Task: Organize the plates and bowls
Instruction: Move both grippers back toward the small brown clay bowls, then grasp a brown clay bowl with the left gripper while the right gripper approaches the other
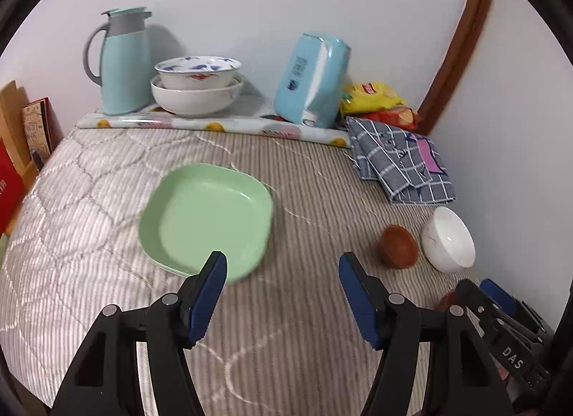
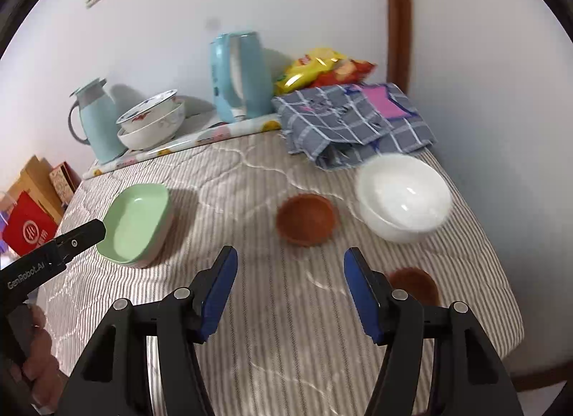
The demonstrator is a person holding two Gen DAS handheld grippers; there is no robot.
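A stack of green square plates (image 1: 206,217) lies on the striped quilt; it also shows in the right wrist view (image 2: 138,224). My left gripper (image 1: 283,269) is open and empty, just right of the plates' near edge. My right gripper (image 2: 290,267) is open and empty above the quilt. Ahead of it sit a brown bowl (image 2: 308,219), stacked white bowls (image 2: 404,201) and a second brown bowl (image 2: 415,283) beside its right finger. In the left wrist view the brown bowl (image 1: 398,247) and white bowl (image 1: 448,240) lie at right. Two patterned bowls (image 1: 197,85) are stacked at the back.
At the back stand a light blue thermos jug (image 1: 123,61), a blue tissue pack (image 1: 313,81) and snack bags (image 1: 376,97) on a patterned mat. A folded checked cloth (image 1: 401,161) lies at right by the wall. Boxes and a red bag (image 2: 30,231) stand left of the bed.
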